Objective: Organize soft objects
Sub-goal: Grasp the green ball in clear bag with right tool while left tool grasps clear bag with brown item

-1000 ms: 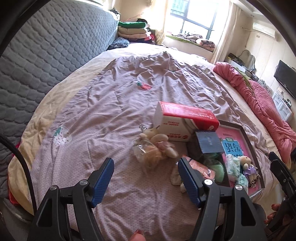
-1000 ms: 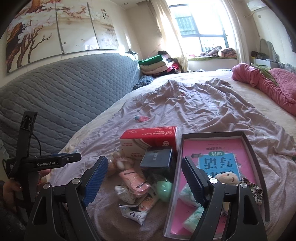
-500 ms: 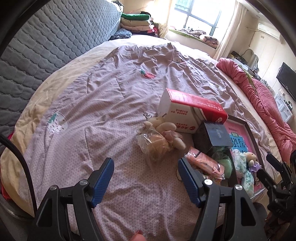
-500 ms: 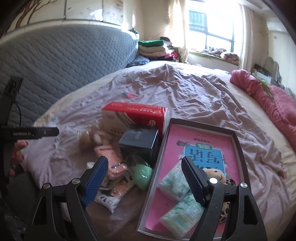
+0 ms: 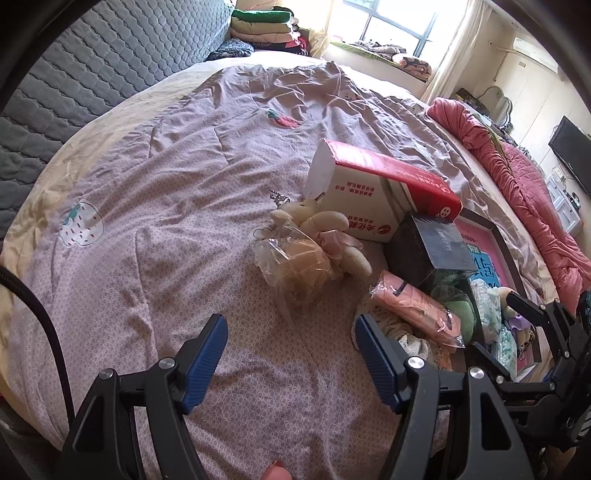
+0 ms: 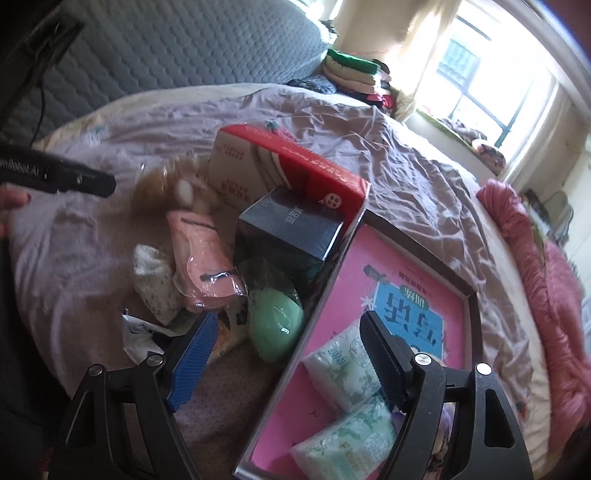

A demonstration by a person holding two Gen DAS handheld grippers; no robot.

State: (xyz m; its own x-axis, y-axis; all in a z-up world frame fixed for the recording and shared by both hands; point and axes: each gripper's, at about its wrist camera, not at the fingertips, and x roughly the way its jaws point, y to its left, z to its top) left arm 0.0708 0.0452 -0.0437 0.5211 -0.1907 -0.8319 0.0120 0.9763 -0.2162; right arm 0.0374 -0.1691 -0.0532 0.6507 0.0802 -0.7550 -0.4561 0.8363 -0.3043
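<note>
On the mauve bedspread lies a heap of soft things: a cream plush toy [image 5: 317, 225], a tan bagged item [image 5: 295, 262], a pink packet [image 5: 413, 310], a green ball [image 6: 275, 326] and a dotted white pouch [image 6: 155, 288]. Two tissue packs [image 6: 343, 365] lie in a dark-rimmed tray [image 6: 417, 251] with a pink book. My left gripper [image 5: 291, 328] hangs open over bare bedspread, short of the tan bag. My right gripper [image 6: 289, 321] is closing. The green ball and the tray's near rim lie between its jaws, and the pads touch neither.
A red-and-white carton [image 5: 369, 192] and a dark box [image 5: 432, 247] stand behind the heap. A grey quilted headboard [image 5: 92, 74] runs along the left. A pink blanket [image 5: 524, 177] lies at the right, folded clothes [image 5: 266, 26] at the far end.
Both grippers have sunk toward the bed and the heap looks larger. The right view has rolled, and its jaws now stand a little narrower, over the green ball and tray rim.
</note>
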